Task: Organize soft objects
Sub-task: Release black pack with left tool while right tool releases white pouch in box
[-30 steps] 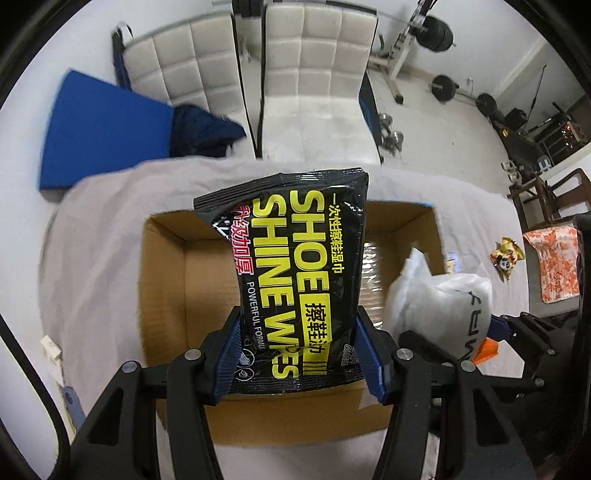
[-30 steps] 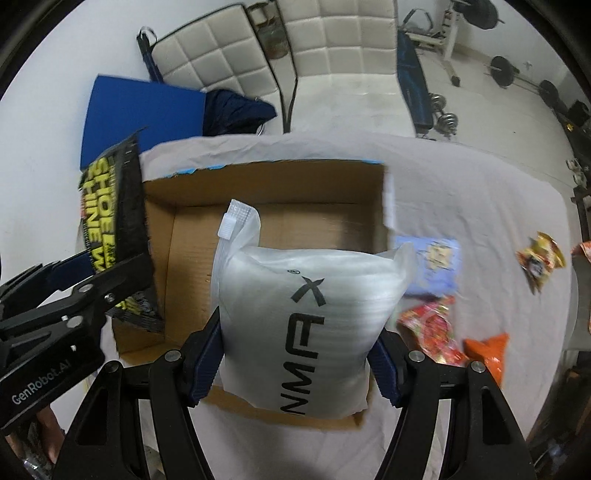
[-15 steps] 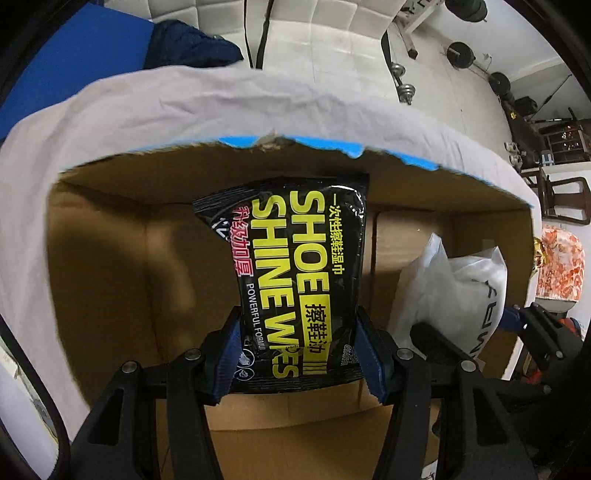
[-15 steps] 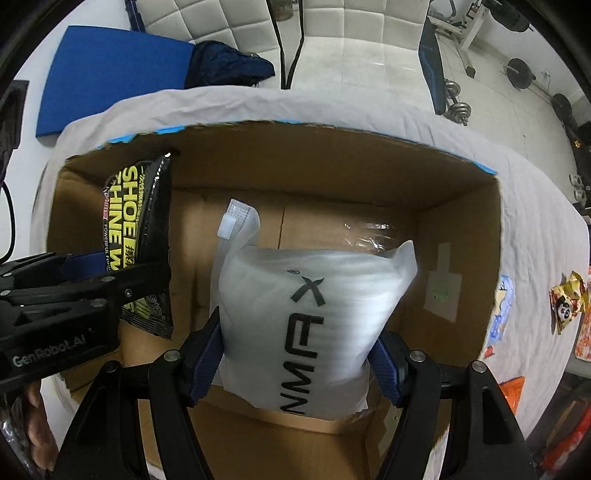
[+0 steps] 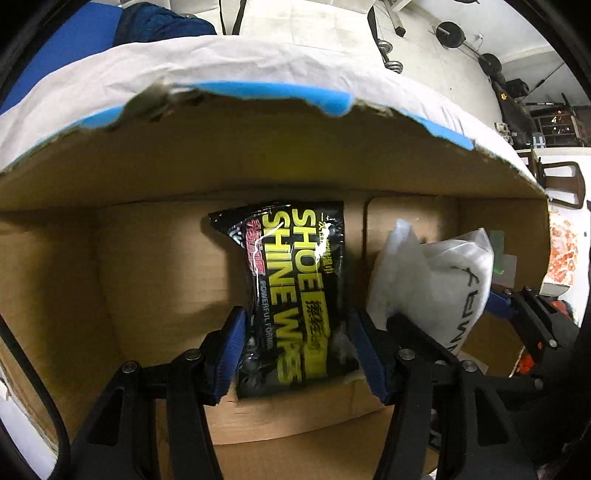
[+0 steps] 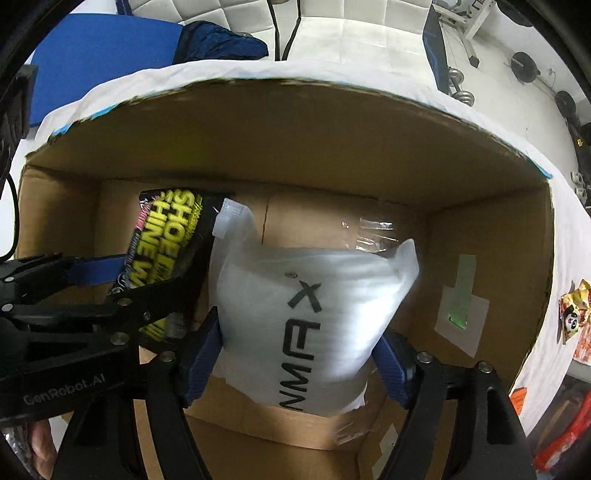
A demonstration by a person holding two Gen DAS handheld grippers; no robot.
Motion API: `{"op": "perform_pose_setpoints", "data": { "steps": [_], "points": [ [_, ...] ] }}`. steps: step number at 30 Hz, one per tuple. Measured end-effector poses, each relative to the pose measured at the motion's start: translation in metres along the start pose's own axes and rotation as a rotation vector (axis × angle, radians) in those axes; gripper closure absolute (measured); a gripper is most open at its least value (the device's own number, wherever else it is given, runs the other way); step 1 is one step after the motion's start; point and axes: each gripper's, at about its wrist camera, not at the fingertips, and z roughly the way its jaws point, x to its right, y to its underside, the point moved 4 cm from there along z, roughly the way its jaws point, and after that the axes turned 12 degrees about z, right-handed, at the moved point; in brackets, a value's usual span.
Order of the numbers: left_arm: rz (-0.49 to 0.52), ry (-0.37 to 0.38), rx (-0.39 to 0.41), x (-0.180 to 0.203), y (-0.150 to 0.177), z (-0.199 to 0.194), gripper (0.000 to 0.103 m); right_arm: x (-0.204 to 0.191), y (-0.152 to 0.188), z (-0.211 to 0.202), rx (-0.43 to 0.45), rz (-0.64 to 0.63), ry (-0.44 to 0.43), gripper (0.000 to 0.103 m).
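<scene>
Both grippers are down inside an open cardboard box (image 5: 258,162). My left gripper (image 5: 299,350) is shut on a black and yellow shoe shine wipes pack (image 5: 295,288), held upright near the box floor. My right gripper (image 6: 299,354) is shut on a white foam pouch with black letters (image 6: 306,314), just to the right of the wipes pack (image 6: 162,251). The pouch also shows in the left wrist view (image 5: 439,288), with the right gripper's fingers (image 5: 524,314) behind it. The box's far wall (image 6: 295,147) fills the top of the right wrist view.
The box stands on a table with a white cloth (image 6: 569,236). Snack packets (image 6: 574,306) lie on the cloth right of the box. White padded chairs (image 6: 332,33), a blue mat (image 6: 99,55) and gym weights (image 5: 450,35) are beyond the table.
Both grippers have gone down from above the box's rim to deep inside it, each still holding its item. The box walls now fill both views.
</scene>
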Motion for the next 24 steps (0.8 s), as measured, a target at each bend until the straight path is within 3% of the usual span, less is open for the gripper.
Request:
{"op": "perform_pose_setpoints", "data": {
  "steps": [12,19,21,24],
  "points": [
    [-0.005,-0.075,0.042,0.009,0.004,-0.018,0.047,0.0,0.004,-0.022,-0.007,0.002,0.012,0.021],
    [-0.029,-0.151,0.135,0.013,0.017,-0.048,0.025,0.003,0.015,-0.05,0.033,0.01,0.012,0.011],
    [-0.037,-0.173,0.16,0.011,0.025,-0.056,0.015,0.003,0.023,-0.06,0.055,0.014,0.02,0.001],
    [-0.034,-0.219,0.192,0.013,0.039,-0.064,0.005,0.002,0.033,-0.071,0.076,0.011,0.022,0.0]
  ]
}}
